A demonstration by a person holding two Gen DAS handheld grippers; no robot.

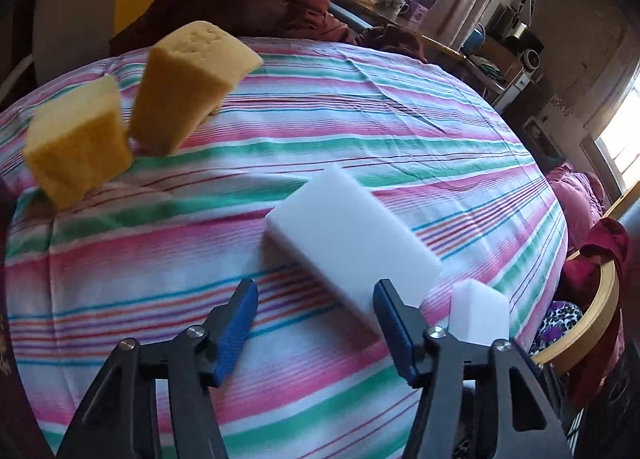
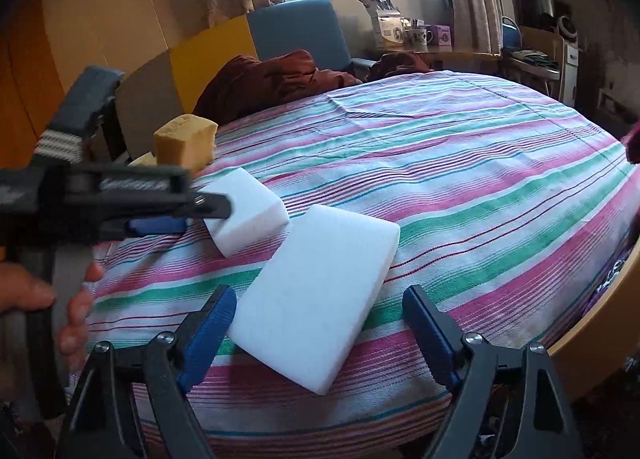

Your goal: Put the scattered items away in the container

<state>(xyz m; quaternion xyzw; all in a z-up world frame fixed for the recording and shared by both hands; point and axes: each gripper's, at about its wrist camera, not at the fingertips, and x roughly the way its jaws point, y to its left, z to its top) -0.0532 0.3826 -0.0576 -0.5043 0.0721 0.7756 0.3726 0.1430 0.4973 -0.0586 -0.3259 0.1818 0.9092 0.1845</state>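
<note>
A bed spread with a striped cotton cover (image 2: pixel 460 163), pink, green and white, carries four foam blocks. Two coarse, porous yellow sponges (image 1: pixel 188 87) and (image 1: pixel 76 147) stand side by side near the far-left edge. A smooth white rectangular sponge (image 1: pixel 352 235) lies just ahead of the left gripper (image 1: pixel 316 299), whose blue ribbed jaws stand apart, gripping nothing. A second, flat white sponge slab (image 2: pixel 316 303) lies nearby, between the spread jaws of the right gripper (image 2: pixel 320 303); its left pad is at the slab's edge, the right one clear. No container shows in either view.
</note>
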